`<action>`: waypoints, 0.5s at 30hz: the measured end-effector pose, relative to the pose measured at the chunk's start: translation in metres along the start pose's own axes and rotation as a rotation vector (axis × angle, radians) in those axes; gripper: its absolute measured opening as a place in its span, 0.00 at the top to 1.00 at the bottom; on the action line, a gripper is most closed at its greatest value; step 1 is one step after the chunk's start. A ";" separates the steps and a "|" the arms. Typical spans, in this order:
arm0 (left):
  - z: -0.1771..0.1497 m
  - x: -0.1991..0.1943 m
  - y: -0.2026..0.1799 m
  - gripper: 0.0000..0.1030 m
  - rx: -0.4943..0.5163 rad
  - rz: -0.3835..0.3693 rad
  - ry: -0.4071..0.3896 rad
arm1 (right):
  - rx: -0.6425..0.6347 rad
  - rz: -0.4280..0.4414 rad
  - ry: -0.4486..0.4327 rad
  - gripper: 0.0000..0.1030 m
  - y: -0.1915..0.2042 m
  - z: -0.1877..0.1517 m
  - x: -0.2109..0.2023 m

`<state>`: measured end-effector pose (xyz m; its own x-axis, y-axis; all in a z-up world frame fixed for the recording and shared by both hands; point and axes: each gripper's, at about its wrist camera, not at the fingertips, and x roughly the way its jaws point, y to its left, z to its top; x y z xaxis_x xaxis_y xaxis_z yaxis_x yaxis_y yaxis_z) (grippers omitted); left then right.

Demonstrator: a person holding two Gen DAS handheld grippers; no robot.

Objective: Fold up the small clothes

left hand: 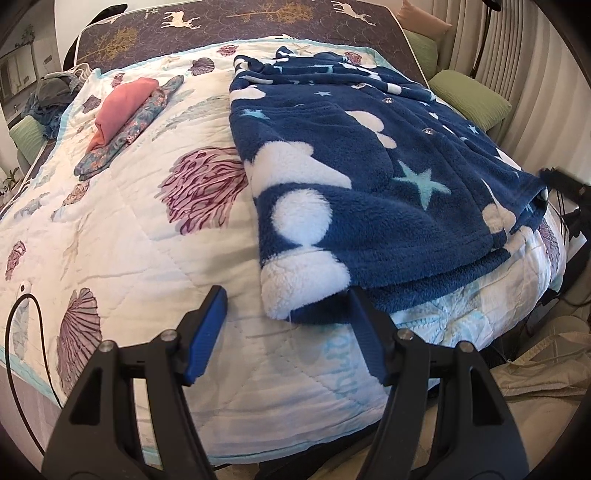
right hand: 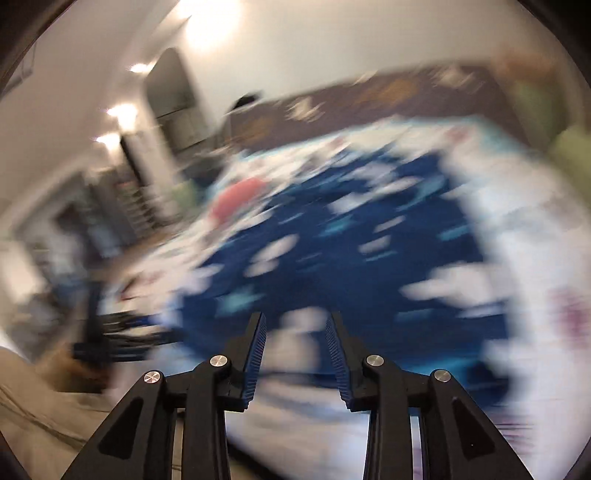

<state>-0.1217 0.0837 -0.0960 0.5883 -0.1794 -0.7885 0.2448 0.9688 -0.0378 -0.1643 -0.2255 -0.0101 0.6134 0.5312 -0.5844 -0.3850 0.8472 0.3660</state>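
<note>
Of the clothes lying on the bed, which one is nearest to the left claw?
The dark blue fleece garment with white clouds and stars; its corner lies just ahead of the left claw. The pink and floral pieces lie far back.

The fluffy fleece buttoned garment (left hand: 369, 177) is navy blue with white cloud-like blobs and pale turquoise stars. The quilted bedspread (left hand: 147, 236) beneath it is white, printed with mauve-purple shells and corals, and edged in light aqua. Near its far left corner lie a folded salmon-pink cloth (left hand: 120, 110) and a blue floral-print cloth (left hand: 129, 133). The mattress cover (left hand: 236, 26) at the far edge is dark brown with white deer and golden trees. Green cushions (left hand: 469, 98) sit along the right edge. Both tools have black arms and blue pads (left hand: 208, 332).
</note>
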 end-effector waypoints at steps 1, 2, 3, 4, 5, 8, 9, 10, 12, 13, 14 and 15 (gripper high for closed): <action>0.000 0.000 0.001 0.34 -0.004 -0.003 -0.002 | 0.001 0.047 0.044 0.67 0.005 0.001 0.019; 0.000 -0.001 0.001 0.34 -0.008 -0.005 -0.006 | -0.007 0.068 0.077 0.67 0.009 0.002 0.037; 0.000 0.000 0.002 0.34 -0.013 -0.004 -0.008 | 0.000 0.069 0.116 0.67 0.009 0.004 0.058; 0.001 -0.001 0.003 0.34 -0.018 -0.002 -0.014 | 0.029 0.078 0.153 0.67 0.006 0.005 0.074; 0.002 0.000 0.003 0.34 -0.019 -0.002 -0.018 | 0.065 0.098 0.184 0.67 0.002 0.006 0.086; 0.005 0.001 0.003 0.34 -0.011 -0.002 -0.030 | 0.143 0.139 0.259 0.66 -0.005 0.008 0.113; 0.006 0.002 0.004 0.34 -0.010 -0.005 -0.029 | 0.141 0.140 0.268 0.62 -0.001 0.007 0.117; 0.006 0.003 0.004 0.34 -0.009 -0.008 -0.028 | 0.145 0.145 0.274 0.58 0.002 0.008 0.118; 0.006 0.003 0.005 0.34 -0.009 -0.015 -0.029 | 0.162 0.165 0.291 0.46 0.008 0.007 0.119; 0.007 0.003 0.005 0.34 -0.009 -0.019 -0.030 | 0.162 0.168 0.305 0.46 0.012 0.007 0.120; 0.006 0.002 0.006 0.34 -0.010 -0.023 -0.032 | 0.164 0.177 0.317 0.46 0.013 0.007 0.122; 0.006 0.002 0.007 0.34 -0.011 -0.027 -0.033 | 0.171 0.195 0.329 0.51 0.013 0.009 0.124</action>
<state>-0.1144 0.0895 -0.0945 0.6063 -0.2112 -0.7667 0.2524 0.9653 -0.0663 -0.0875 -0.1489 -0.0715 0.2771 0.6765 -0.6823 -0.3348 0.7336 0.5914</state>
